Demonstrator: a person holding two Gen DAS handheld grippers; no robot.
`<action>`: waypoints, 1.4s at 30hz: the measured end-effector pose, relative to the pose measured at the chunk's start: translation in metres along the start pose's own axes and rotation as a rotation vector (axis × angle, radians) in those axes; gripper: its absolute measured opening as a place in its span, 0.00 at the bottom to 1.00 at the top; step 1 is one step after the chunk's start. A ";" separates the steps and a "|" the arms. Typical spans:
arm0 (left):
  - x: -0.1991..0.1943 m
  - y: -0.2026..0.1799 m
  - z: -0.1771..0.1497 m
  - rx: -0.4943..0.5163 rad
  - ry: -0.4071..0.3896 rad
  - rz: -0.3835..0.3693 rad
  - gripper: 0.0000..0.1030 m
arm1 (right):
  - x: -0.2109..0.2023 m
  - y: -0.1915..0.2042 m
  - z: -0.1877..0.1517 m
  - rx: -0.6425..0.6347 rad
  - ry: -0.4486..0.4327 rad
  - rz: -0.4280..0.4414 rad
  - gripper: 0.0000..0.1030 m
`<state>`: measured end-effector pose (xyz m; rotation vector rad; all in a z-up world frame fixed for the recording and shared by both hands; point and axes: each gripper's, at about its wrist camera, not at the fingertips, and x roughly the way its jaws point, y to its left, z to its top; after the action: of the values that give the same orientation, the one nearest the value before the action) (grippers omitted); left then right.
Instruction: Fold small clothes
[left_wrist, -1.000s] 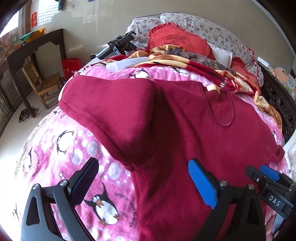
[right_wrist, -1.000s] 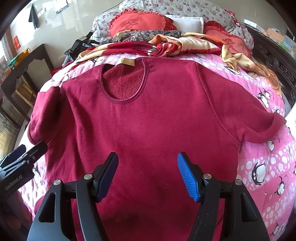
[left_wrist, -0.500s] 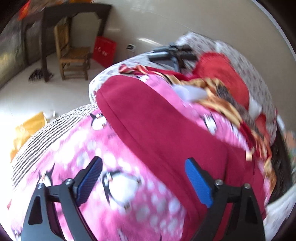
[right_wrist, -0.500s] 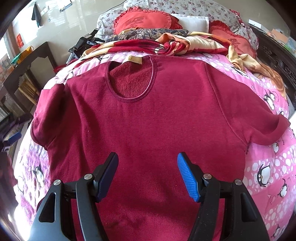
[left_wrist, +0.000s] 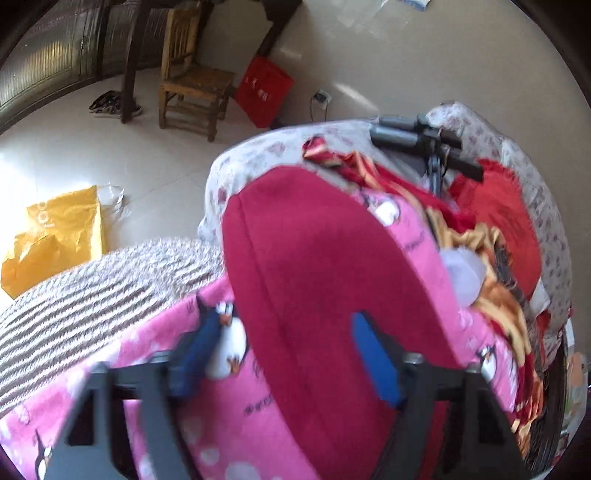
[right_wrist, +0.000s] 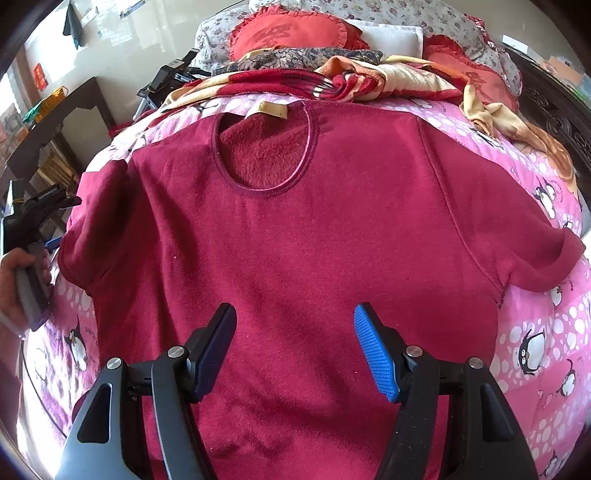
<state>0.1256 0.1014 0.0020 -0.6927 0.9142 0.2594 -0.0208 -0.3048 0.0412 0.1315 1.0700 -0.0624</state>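
A dark red fleece top (right_wrist: 295, 236) lies flat and face up on a pink penguin blanket (right_wrist: 535, 332), neck hole away from me. My right gripper (right_wrist: 295, 350) is open and empty, hovering over the lower middle of the top. My left gripper (left_wrist: 284, 354) is open and empty, close to the top's left sleeve (left_wrist: 314, 266), which lies between its fingers; the view is blurred. The left gripper also shows at the left edge of the right wrist view (right_wrist: 37, 214), held in a hand beside the left sleeve.
Crumpled red and yellow cloth (right_wrist: 351, 81) and red pillows (right_wrist: 288, 33) lie beyond the neck. A scooter handlebar (left_wrist: 424, 136) stands at the bed's left side. A wooden chair (left_wrist: 192, 85), a red bag (left_wrist: 264, 92) and a yellow bag (left_wrist: 55, 236) are on the floor.
My left gripper has swung left and away from the top's hem to the left sleeve at the bed's edge. My right gripper has stayed open over the top, barely moving.
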 end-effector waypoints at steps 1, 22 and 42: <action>0.003 -0.002 0.003 0.011 0.015 0.023 0.26 | 0.001 -0.002 0.000 0.006 0.001 0.001 0.51; -0.107 -0.200 -0.251 0.814 0.269 -0.477 0.44 | -0.038 -0.092 0.006 0.239 -0.110 -0.026 0.51; -0.092 -0.081 -0.200 0.677 0.100 -0.082 0.89 | 0.008 -0.077 0.065 -0.089 -0.112 -0.075 0.51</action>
<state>-0.0181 -0.0824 0.0281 -0.1144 0.9901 -0.1618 0.0307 -0.3898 0.0585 0.0077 0.9639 -0.0885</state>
